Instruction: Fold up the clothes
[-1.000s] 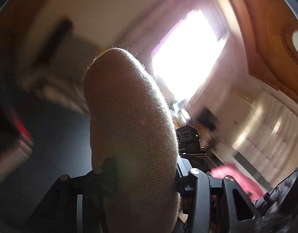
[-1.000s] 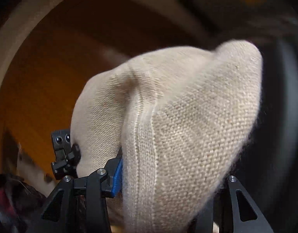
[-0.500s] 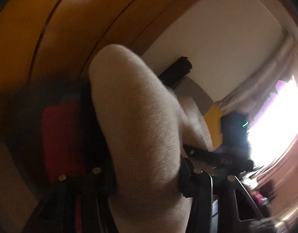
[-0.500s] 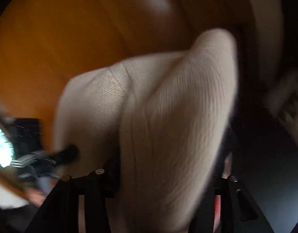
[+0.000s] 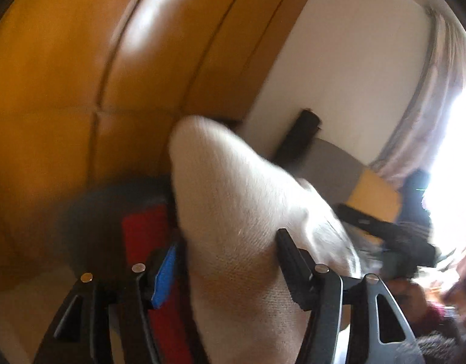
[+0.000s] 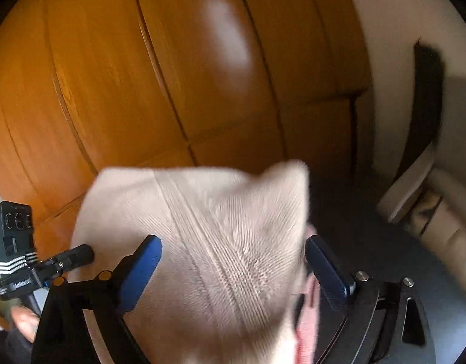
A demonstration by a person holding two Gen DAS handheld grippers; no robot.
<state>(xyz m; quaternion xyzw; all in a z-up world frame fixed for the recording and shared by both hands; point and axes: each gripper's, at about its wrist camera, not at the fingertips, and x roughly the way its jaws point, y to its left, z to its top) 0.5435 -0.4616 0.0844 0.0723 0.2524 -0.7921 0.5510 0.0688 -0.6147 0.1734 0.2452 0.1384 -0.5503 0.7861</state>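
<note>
Close up, the left tool has its two fingers pressed against a bunched fold of the beige knit garment, which rises up between them and fills the middle of the left wrist view. Beside its left finger sits a blue pad, and just behind that a red cloth shows, blurred. Similarly, the right tool has the same beige knit bulging up between its blue pads; the fingers stand fairly wide with fabric filling the gap, so whether they pinch it firmly I cannot tell. A raised seam runs diagonally across the knit there, and something pink peeks out beside the right finger. Further off, a dark surface lies below, and beyond it stands a wooden panelled wardrobe. Farthest away are a white wall, a curtain and a bright window
</note>
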